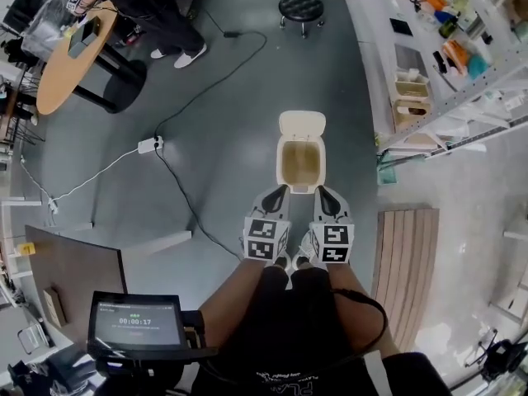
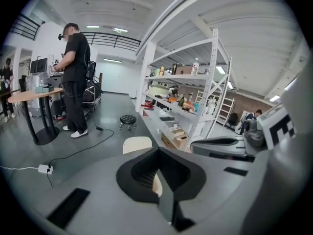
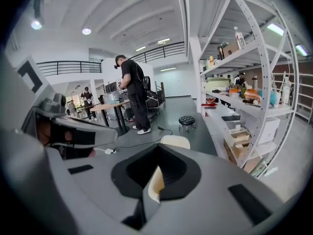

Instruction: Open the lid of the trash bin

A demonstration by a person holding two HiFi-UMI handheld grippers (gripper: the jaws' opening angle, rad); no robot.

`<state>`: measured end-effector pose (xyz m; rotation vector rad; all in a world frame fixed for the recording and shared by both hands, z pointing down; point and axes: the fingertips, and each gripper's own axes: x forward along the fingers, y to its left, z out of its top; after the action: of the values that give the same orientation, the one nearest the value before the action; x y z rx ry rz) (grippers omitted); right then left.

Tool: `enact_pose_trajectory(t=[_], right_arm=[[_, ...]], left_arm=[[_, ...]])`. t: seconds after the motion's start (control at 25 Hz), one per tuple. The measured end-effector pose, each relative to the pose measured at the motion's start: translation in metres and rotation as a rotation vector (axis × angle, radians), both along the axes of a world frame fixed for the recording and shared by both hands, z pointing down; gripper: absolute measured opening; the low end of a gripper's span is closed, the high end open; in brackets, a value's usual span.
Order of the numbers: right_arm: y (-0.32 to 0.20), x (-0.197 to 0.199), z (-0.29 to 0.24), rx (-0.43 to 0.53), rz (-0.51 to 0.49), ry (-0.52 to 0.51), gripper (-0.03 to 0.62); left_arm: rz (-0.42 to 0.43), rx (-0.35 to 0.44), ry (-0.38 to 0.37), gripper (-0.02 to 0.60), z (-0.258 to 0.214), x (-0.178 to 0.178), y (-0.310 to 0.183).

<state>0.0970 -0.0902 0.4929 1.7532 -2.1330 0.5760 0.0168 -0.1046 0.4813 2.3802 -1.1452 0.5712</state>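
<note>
Lid stands up behind trash bin. Left claw, right claw both closed, empty, at front rim. Nudge there could tip bin, drop lid.

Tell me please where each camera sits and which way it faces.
Head view: on the person's head, facing steeply down at the open trash bin; shows arms, the left hand-held gripper and right hand-held gripper.
Left gripper view: on that gripper, facing roughly level across the room; its closed jaws fill the foreground.
Right gripper view: the same, from the other one.
Shared: both show the lid, stool and shelving.
</note>
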Motion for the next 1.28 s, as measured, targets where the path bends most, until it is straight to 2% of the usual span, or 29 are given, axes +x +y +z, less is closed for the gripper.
enact_pose_trajectory(t=[0.2, 0.48, 0.68, 0.88, 1.12, 1.28], right_arm=[[0.001, 0.003, -0.042, 0.066, -0.023, 0.010, 0.002], [0.009, 0.010, -0.093, 0.160, -0.045, 0.057, 0.002], [0.009, 0.019, -0.128, 0.214, -0.033, 0.083, 0.002], [0.024, -0.011, -0.162, 0.234, -0.031, 0.111, 0.002], [0.013, 0.001, -0.164, 0.250, -0.033, 0.136, 0.000], [0.013, -0.011, -0.170, 0.270, -0.038, 0.134, 0.000]], left_arm=[[-0.013, 0.037, 0.018, -0.003, -0.031, 0.003, 0.005], [0.043, 0.144, 0.018, -0.003, -0.091, 0.009, 0.006], [0.017, 0.214, 0.040, -0.003, -0.129, 0.002, 0.003], [-0.006, 0.277, 0.081, -0.003, -0.173, -0.026, 0.006], [0.003, 0.281, 0.057, -0.003, -0.166, -0.015, 0.000], [0.003, 0.301, 0.050, -0.003, -0.171, -0.026, 0.005]])
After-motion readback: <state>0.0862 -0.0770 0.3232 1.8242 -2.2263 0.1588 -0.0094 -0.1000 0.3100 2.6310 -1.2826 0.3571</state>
